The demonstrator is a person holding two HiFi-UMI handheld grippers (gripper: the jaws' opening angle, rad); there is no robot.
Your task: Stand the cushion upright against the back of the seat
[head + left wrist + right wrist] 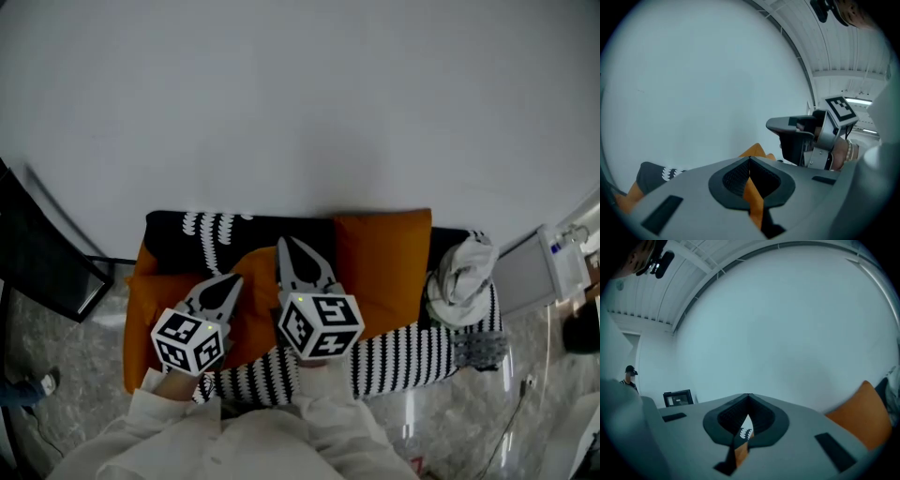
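Tools: 2 – left tool (229, 281), right tool (284, 246).
Orange cushions: 2 for sure – upright cushion (384, 267) at the seat back, front cushion (251, 309) at the tools. Orange patch (141, 319) at the left end possibly a third, can't tell.
Seat (412, 358) with striped cover: 1.
White cloth bundle (461, 267): 1.
Black frame (42, 262) at left: 1.
White box (525, 272) at right: 1.
Shoe (47, 381): 1.
Bystander (630, 378) in the right gripper view: 1.

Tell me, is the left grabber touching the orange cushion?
Touching. In the left gripper view, the left gripper has its jaws shut on a fold of the orange cushion.
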